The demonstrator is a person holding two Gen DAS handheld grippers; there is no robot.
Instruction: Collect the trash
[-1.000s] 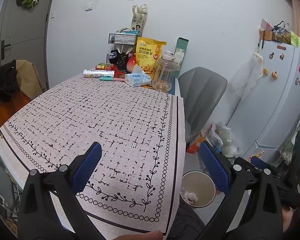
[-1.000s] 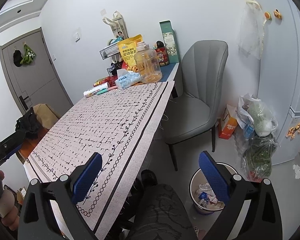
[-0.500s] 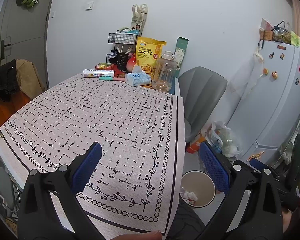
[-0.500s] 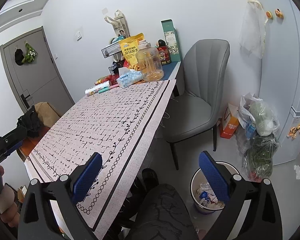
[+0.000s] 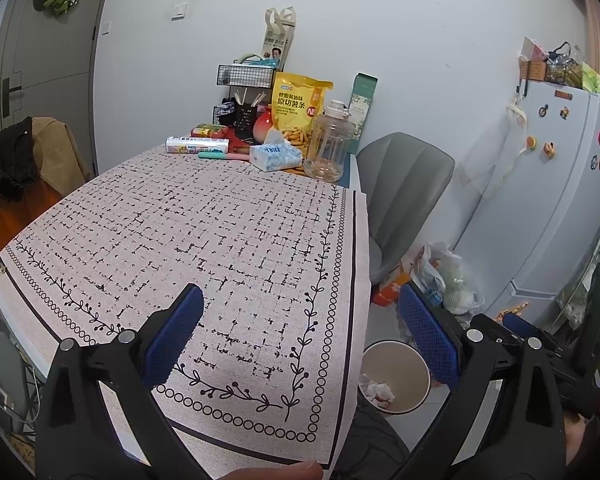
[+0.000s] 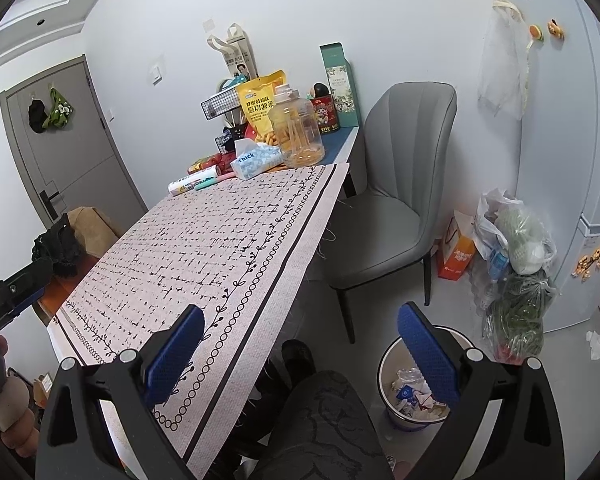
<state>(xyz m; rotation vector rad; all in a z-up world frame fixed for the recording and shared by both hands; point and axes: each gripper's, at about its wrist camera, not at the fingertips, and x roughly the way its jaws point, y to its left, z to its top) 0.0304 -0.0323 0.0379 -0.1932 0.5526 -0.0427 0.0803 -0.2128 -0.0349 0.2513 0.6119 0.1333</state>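
Trash (image 6: 414, 396), crumpled white paper and small printed wrappers, lies in the bottom of a round, smooth-walled bin (image 6: 384, 364) on the grey floor just beside the table's near corner; in the left view the same bin (image 5: 416, 364) shows a pale inner wall and a few white wads (image 5: 376, 390). The left gripper (image 5: 300, 328) hangs over the near end of the table with its jaws spread wide and nothing between them; its fingers (image 5: 172, 338) are black plastic faced with blue, dimpled rubber. The right gripper (image 6: 298, 350) is likewise wide apart and empty, one pad over the cloth's edge, the other over the bin. A tablecloth (image 5: 204, 236) of coarse woven fabric, pinkish-white with broken black grid marks and a border of vines and rings, covers the table and lies bare across its near part. At the far end stand a clear ribbed plastic jug (image 5: 328, 148), a glossy yellow snack bag (image 5: 298, 108), a soft tissue pack (image 5: 274, 156), a cylindrical roll (image 5: 196, 145) and a black wire rack (image 5: 246, 76). A grey chair (image 6: 392, 192) with a fluted, shell-shaped back stands beside the table. Crinkled plastic bags (image 6: 516, 252) sit against the white fridge (image 5: 556, 184).
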